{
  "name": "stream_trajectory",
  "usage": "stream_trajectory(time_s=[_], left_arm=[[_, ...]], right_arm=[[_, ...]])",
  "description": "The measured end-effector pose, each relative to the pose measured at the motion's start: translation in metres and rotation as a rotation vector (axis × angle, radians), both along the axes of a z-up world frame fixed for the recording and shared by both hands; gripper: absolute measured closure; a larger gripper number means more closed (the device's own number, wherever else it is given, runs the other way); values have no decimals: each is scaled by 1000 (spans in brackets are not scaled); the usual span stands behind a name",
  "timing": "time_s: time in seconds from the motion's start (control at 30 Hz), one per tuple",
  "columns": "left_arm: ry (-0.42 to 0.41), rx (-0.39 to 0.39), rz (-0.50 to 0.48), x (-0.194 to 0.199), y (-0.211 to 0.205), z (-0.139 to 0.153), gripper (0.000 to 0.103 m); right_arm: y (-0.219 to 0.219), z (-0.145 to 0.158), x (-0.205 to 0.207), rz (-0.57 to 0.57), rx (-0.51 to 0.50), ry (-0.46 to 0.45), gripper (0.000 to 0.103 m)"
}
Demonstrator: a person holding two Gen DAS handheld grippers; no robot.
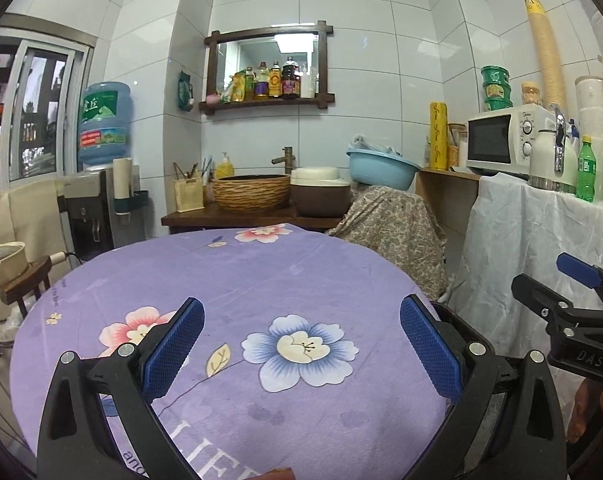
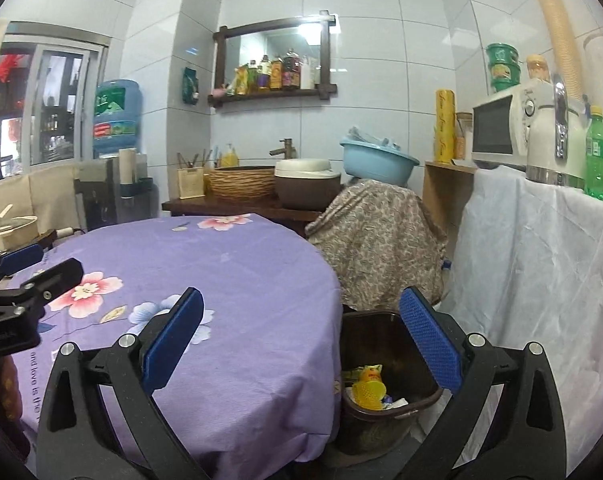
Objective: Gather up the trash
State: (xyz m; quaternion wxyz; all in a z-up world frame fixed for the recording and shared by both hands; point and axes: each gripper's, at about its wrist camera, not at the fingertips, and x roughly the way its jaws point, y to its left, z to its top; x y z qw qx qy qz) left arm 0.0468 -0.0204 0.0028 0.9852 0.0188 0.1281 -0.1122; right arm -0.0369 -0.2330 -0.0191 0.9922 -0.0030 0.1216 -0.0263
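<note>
Both claws spread wide w/ nothing held, left gripper (image 1: 301,344) hovering over bare tablecloth (image 1: 261,272), right gripper (image 2: 301,344) by table edge above bin (image 2: 385,412), where trash (image 2: 367,390) sits, so I'd judge collecting done.

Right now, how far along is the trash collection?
It looks finished or nearly so. Done: the purple floral tablecloth shows no loose trash, and the dark bin beside the table holds yellow wrappers. In hand: nothing; the left gripper and right gripper are both open. Left: nothing visible.
</note>
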Motion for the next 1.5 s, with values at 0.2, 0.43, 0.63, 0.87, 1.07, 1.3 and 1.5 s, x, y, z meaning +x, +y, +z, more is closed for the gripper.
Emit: stream_trajectory(time_s=[0.2, 0.43, 0.63, 0.87, 1.07, 1.3, 1.5], left_arm=[[-16, -40, 32, -5, 10, 0, 6], [-54, -42, 44, -10, 12, 3, 6], [-67, -42, 41, -11, 11, 4, 6], [-59, -45, 36, -10, 11, 4, 6], [-56, -45, 34, -10, 10, 4, 6], [-52, -38, 30, -10, 9, 3, 6], [-50, -36, 30, -10, 8, 4, 6]], right_arm=[[7, 2, -7, 34, 29, -9, 6], [13, 5, -11, 36, -8, -38, 6], [9, 6, -11, 29, 6, -41, 6], [9, 6, -11, 31, 11, -38, 6], [7, 5, -10, 35, 13, -34, 6], [8, 4, -9, 37, 11, -33, 6], [6, 3, -9, 34, 20, -26, 6]])
